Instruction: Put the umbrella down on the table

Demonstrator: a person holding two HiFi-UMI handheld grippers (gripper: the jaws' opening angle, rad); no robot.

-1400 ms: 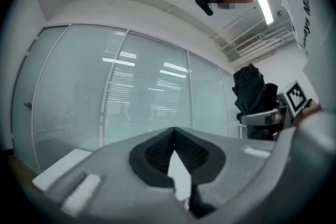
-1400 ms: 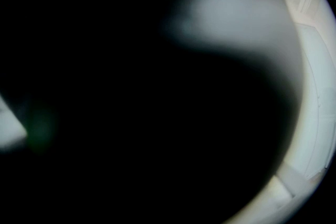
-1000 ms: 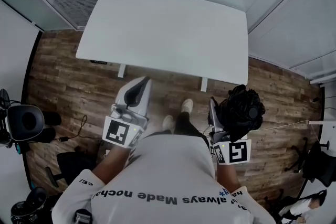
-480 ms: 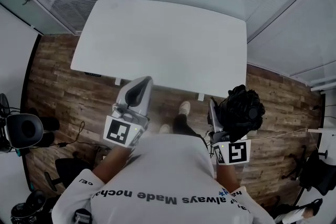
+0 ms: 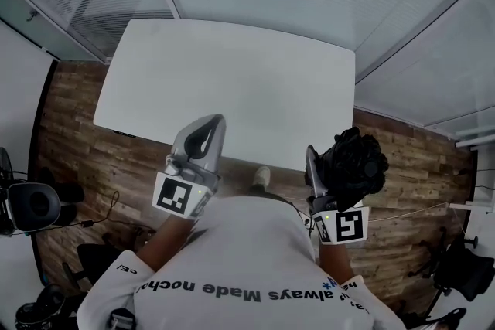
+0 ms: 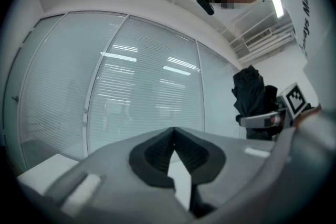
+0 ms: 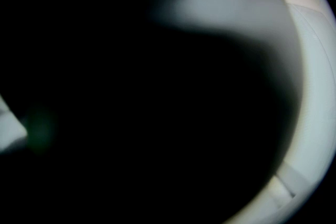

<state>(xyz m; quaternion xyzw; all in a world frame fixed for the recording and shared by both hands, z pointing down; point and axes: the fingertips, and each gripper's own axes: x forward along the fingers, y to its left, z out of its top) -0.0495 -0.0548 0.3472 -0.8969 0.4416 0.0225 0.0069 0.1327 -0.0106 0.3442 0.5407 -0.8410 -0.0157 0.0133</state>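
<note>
Black folded umbrella (image 5: 356, 162), fabric bunched into a ball, at 4 o'clock from the white table (image 5: 232, 81), clear of its top. My right gripper (image 5: 323, 166) is clamped wide on it. My left gripper (image 5: 207, 134), jaws together, holds nothing.

Left gripper (image 5: 213, 123): jaws closed tip to tip, nothing between them, pointing level. Right gripper (image 5: 315, 163): level, jaws clamped on the bundled umbrella (image 5: 354, 163). Both held forward, side by side.
</note>
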